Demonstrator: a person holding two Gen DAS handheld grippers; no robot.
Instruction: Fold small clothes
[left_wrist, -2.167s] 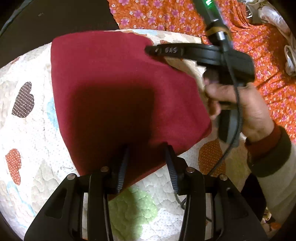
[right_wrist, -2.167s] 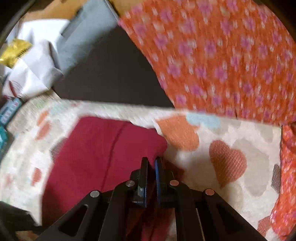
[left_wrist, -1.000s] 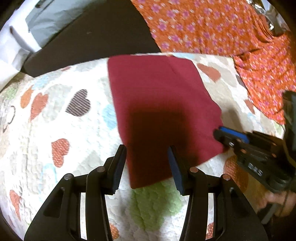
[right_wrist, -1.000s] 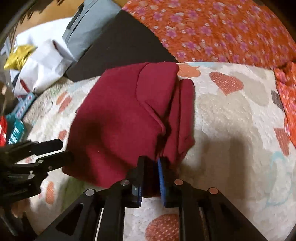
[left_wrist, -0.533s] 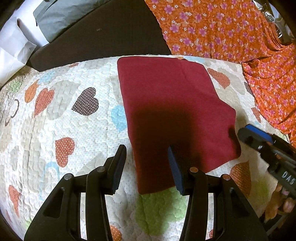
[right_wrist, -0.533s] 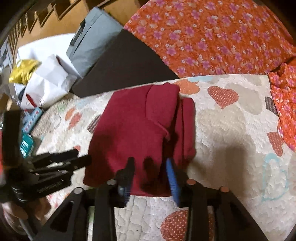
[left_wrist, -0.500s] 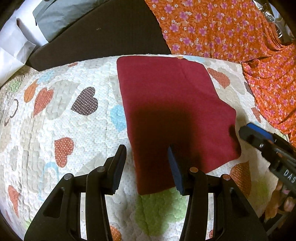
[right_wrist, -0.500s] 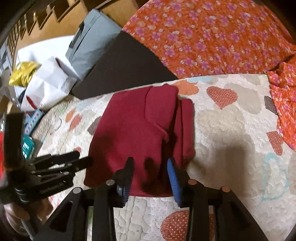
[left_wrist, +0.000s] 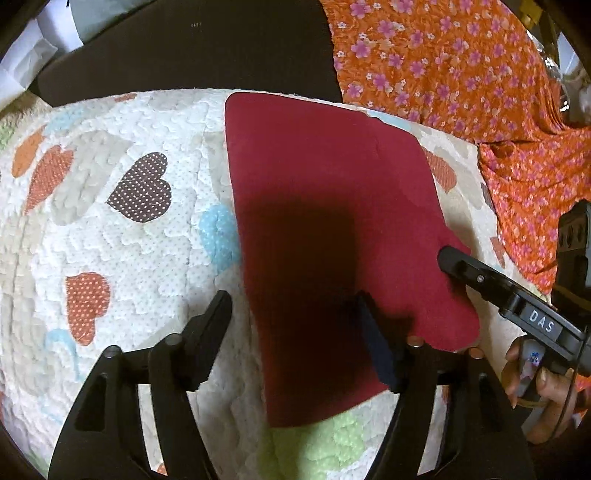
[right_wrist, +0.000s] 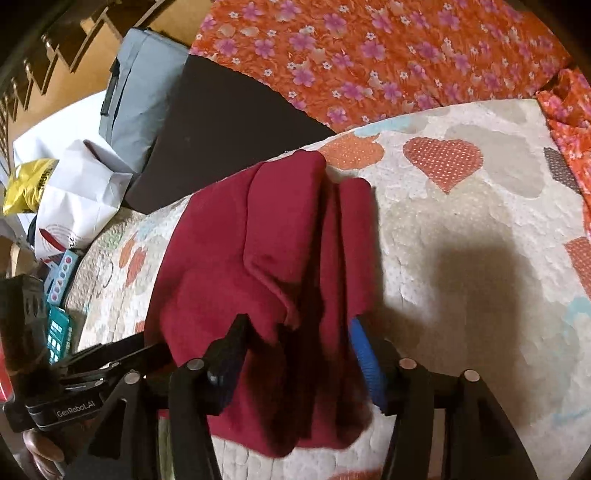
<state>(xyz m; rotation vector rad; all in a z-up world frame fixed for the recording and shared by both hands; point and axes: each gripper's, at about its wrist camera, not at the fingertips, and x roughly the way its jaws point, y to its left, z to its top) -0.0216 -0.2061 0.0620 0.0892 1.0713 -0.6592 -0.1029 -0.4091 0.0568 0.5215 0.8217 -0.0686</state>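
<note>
Both tools open over garment's near edge.

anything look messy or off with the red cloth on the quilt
Mostly neat, but one side is untidy. In the right wrist view the red cloth shows a loose flap and uneven bunched layers along its right edge; they do not line up. From the left wrist view its top looks flat. It lies on the quilt.

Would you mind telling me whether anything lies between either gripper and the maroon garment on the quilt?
Nothing visible does. The maroon garment lies uncovered on the quilt; the left gripper and right gripper, whose jaws have just been opening, hover directly over its near edge.
</note>
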